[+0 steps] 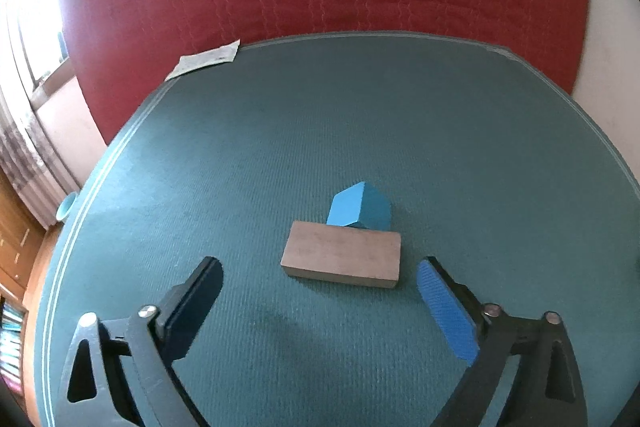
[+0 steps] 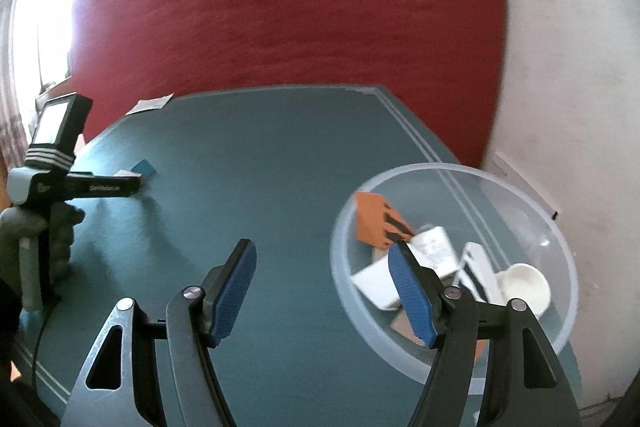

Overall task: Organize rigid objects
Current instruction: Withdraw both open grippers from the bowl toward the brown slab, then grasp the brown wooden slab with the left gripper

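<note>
Wooden block (image 1: 341, 257) flat, long axis crosswise, both hand-held grippers (image 1: 320, 283) (image 2: 324, 267) spread, empty.

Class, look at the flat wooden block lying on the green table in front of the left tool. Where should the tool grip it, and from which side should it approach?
Grip the wooden block across its two short ends, coming down from above and the near side. It lies flat with its long edge facing the open left tool, and its length seems to fit between the fingers. The blue block touches its far edge, so that side is blocked.
</note>
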A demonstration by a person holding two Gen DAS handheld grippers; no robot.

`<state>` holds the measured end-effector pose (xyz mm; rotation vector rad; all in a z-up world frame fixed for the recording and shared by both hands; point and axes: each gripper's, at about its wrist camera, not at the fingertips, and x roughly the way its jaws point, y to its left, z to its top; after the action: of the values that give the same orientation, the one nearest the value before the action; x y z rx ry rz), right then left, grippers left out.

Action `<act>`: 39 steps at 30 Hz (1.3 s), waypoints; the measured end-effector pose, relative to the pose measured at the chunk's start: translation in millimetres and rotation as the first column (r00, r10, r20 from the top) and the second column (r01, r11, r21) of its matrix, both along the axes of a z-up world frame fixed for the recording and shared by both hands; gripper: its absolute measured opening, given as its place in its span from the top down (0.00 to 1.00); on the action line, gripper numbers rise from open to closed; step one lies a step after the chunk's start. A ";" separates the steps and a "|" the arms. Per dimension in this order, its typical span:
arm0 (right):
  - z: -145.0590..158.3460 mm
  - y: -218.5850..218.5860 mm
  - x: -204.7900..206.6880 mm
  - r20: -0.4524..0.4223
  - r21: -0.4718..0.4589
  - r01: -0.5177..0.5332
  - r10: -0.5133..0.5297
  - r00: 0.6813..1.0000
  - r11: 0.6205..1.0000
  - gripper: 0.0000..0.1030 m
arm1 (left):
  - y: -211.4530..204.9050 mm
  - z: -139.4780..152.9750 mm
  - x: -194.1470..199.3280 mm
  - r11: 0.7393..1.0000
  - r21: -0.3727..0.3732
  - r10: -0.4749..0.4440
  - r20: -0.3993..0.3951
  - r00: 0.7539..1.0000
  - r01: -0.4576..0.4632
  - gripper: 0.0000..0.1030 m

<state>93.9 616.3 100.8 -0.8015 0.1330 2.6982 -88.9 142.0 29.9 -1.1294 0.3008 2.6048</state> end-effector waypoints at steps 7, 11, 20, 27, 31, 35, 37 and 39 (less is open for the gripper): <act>9.3 41.8 -30.7 0.034 -0.044 -0.053 0.054 0.998 0.998 0.32 | -5.4 -4.2 -8.8 0.998 0.056 -0.017 0.063 0.998 0.013 0.21; 20.3 69.2 -52.0 0.047 -0.062 -0.089 0.092 0.995 0.994 0.32 | -4.3 -4.8 -10.5 0.997 0.062 -0.042 0.055 0.998 0.038 0.29; 30.5 127.0 -98.3 0.077 -0.101 -0.158 0.166 0.983 0.982 0.32 | -4.7 -4.3 -14.1 0.994 0.087 -0.075 0.052 0.996 0.070 0.39; 32.2 155.2 -103.2 0.099 -0.112 -0.190 0.201 0.975 0.975 0.32 | -13.0 -1.8 -10.7 0.994 0.092 -0.061 0.041 0.997 0.057 0.39; 32.5 183.5 -107.0 0.120 -0.130 -0.210 0.226 0.967 0.969 0.32 | -28.2 -0.3 -6.5 0.996 0.079 -0.046 0.020 0.999 0.044 0.39; 36.9 205.1 -114.2 0.134 -0.145 -0.238 0.258 0.957 0.960 0.32 | -46.7 0.9 -0.5 0.996 0.092 -0.015 0.018 1.000 0.014 0.39; 40.6 210.5 -117.2 0.139 -0.142 -0.253 0.272 0.952 0.957 0.32 | -52.7 1.2 -1.4 0.995 0.101 -0.006 0.019 1.000 0.004 0.39; 43.3 223.1 -123.6 0.147 -0.141 -0.274 0.294 0.944 0.951 0.32 | -57.6 1.5 -0.7 0.994 0.108 -0.002 0.022 1.000 -0.001 0.39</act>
<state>-29.7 839.5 144.1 -1.1590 0.1494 2.8960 -89.6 84.4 31.5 -1.1207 0.1534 2.5723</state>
